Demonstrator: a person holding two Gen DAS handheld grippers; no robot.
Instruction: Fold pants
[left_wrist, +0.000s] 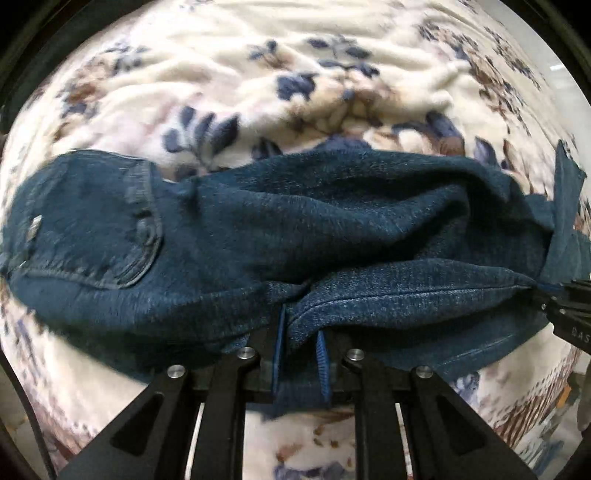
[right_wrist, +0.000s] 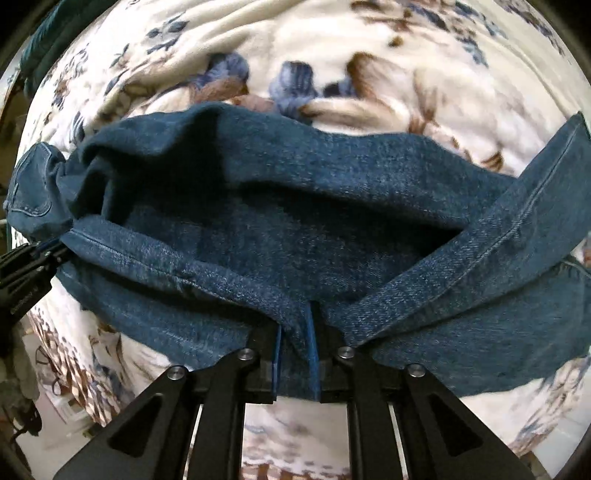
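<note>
We hold the jeans (left_wrist: 332, 221) by their seam edge, both the left hand-held gripper (left_wrist: 301, 354) and the right hand-held gripper (right_wrist: 295, 339) clenched on denim; the cloth is heavy and limp, sagging over the floral blanket (left_wrist: 258, 55).

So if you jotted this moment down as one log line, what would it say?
step: folding jeans | left gripper: shut on denim | right gripper: shut on denim | surface: floral blanket

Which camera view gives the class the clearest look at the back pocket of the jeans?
The left wrist view: the back pocket fills its left side, stitching and rivet visible, on the jeans over the floral blanket. In the right wrist view the pocket is only a small, squeezed patch at the left edge.
</note>
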